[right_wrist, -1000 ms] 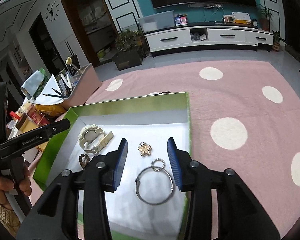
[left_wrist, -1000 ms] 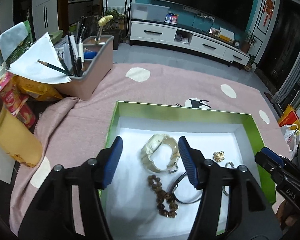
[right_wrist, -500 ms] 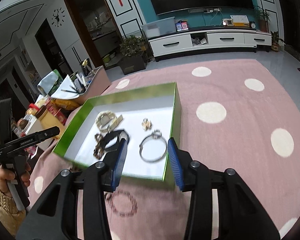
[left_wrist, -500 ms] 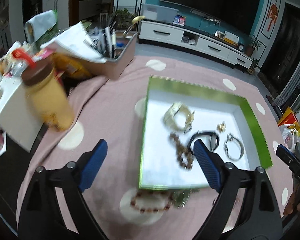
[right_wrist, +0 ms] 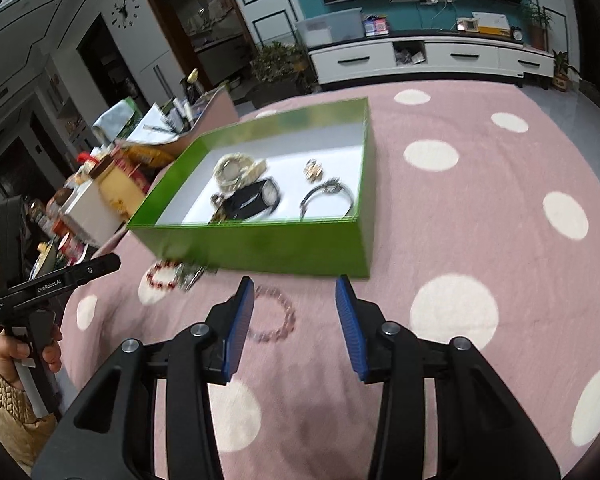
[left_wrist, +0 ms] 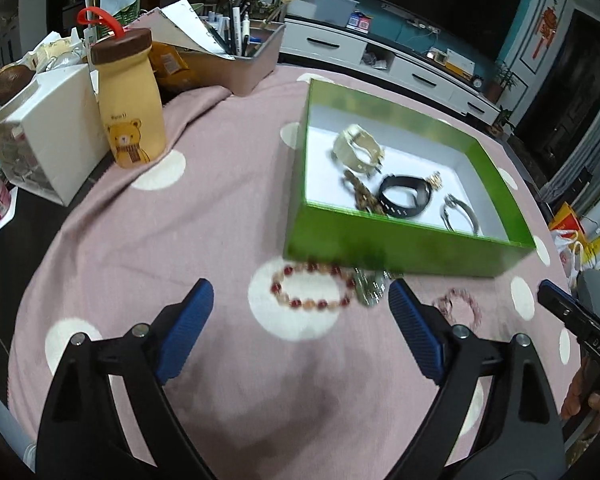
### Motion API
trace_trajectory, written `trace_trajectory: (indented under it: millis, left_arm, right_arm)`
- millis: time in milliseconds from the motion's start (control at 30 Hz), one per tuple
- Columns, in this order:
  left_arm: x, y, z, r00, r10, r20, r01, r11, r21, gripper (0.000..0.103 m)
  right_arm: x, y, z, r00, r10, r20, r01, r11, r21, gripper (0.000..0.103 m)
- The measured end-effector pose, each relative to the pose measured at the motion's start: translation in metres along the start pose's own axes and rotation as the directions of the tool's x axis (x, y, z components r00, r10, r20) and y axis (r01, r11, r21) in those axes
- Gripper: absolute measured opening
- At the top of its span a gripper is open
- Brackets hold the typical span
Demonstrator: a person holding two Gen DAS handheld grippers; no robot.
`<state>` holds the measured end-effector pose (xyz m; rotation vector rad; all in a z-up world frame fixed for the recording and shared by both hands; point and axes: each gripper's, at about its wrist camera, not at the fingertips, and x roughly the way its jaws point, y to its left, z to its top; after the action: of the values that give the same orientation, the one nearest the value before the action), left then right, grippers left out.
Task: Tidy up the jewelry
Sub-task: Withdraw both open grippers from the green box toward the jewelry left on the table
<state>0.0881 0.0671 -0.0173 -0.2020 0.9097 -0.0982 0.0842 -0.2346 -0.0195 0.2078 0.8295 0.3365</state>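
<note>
A green box (left_wrist: 404, 246) (right_wrist: 260, 246) with a white floor holds a cream watch (left_wrist: 358, 150), a brown bead bracelet (left_wrist: 362, 196), a black watch (left_wrist: 406, 196), a gold brooch (right_wrist: 313, 170) and a silver bangle (right_wrist: 327, 196). In front of it on the pink cloth lie a red bead bracelet (left_wrist: 310, 288) (right_wrist: 162, 276), a small metallic piece (left_wrist: 370, 288) and a pink bead bracelet (left_wrist: 458, 310) (right_wrist: 274, 318). My left gripper (left_wrist: 298, 334) is open and empty just short of the red bracelet. My right gripper (right_wrist: 296, 330) is open and empty over the pink bracelet.
A yellow bear bottle (left_wrist: 128, 102), a white box (left_wrist: 48, 132), snack packets and a pen tray (left_wrist: 240, 62) stand at the left. The pink dotted cloth (right_wrist: 480, 220) stretches to the right of the box. A TV cabinet (right_wrist: 428, 56) is beyond.
Both grippers have pulled back from over the box toward the near side, and the left one has opened wider. The loose bracelets in front of the box have come into view.
</note>
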Motion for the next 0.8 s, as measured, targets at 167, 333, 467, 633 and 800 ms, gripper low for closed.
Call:
trace_trajectory:
  millis: [167, 333, 467, 633, 800]
  left_arm:
    - [-0.002, -0.006, -0.023, 0.999, -0.034, -0.015, 0.034, 0.999, 0.031, 0.09]
    - [0.003, -0.012, -0.04, 0.998, -0.051, -0.047, 0.054, 0.997, 0.05, 0.09]
    - [0.01, -0.013, -0.047, 0.996, -0.06, -0.07, 0.064, 0.997, 0.051, 0.09]
    - [0.014, -0.015, -0.043, 0.995, -0.072, -0.07, 0.076, 0.996, 0.055, 0.09]
    - [0.023, -0.03, -0.033, 0.996, -0.076, -0.054, 0.081, 0.991, 0.102, 0.087]
  right_arm:
    - [0.008, 0.019, -0.019, 0.998, 0.034, -0.053, -0.038, 0.997, -0.06, 0.043]
    - [0.02, 0.029, -0.032, 0.997, 0.008, -0.082, -0.016, 0.995, -0.095, 0.043]
    - [0.027, 0.023, -0.035, 0.995, -0.024, -0.093, 0.016, 0.996, -0.084, 0.043]
    - [0.031, 0.019, -0.035, 0.995, -0.046, -0.094, 0.038, 0.996, -0.087, 0.043]
    - [0.035, 0.023, -0.032, 0.995, -0.03, -0.091, 0.021, 0.995, -0.098, 0.043]
